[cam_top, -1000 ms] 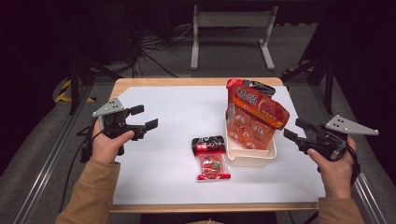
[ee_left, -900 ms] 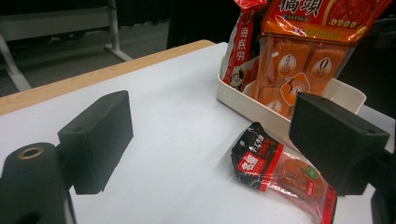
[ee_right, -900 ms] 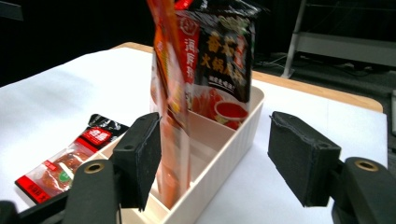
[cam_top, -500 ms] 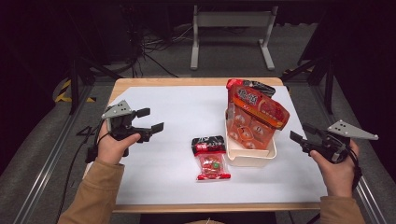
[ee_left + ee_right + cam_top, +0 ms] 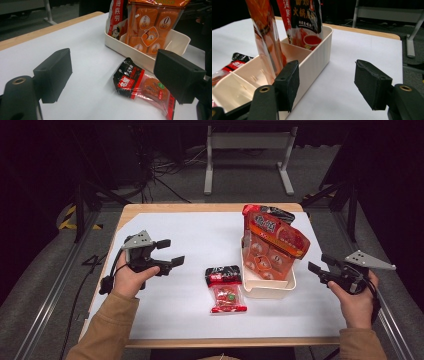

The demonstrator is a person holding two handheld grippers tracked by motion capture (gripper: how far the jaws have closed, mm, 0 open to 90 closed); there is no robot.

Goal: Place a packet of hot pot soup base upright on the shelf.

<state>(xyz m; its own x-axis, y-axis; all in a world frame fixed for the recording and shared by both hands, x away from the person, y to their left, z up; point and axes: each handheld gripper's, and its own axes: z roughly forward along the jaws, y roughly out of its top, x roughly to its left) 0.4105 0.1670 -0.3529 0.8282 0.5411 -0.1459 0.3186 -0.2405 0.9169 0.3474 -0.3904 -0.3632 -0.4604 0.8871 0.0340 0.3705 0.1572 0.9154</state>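
Both tongs drew back; basket (image 5: pixel 267 290) hides packet (image 5: pixel 226 287) edge.

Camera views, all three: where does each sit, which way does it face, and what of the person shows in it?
High view: above the person's side, facing forward and down on the table; forearms, left gripper and right gripper show.
Left gripper view: rides the left gripper, facing the snack packet and white bin; its jaws show.
Right gripper view: rides the right gripper, facing the bin's side; its jaws show.
All share the bin.
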